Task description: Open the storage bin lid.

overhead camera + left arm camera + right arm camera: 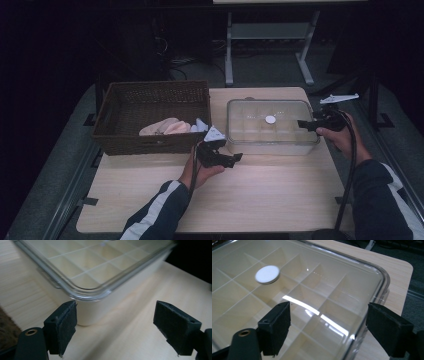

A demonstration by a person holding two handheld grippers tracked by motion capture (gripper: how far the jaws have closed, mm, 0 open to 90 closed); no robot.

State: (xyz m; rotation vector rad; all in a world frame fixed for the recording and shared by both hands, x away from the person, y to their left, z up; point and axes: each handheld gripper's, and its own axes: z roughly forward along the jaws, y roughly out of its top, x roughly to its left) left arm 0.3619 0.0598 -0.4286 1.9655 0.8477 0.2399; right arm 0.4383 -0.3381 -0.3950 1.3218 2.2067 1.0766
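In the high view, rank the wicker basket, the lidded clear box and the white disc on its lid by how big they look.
1. Wicker basket, slightly larger.
2. Clear box, close behind.
3. White disc, by far the smallest.

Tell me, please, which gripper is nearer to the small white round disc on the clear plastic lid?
Right. The right gripper hovers over the lid's right end, the white round disc just ahead of its fingers. The left gripper sits at the box's near-left corner, farther away.
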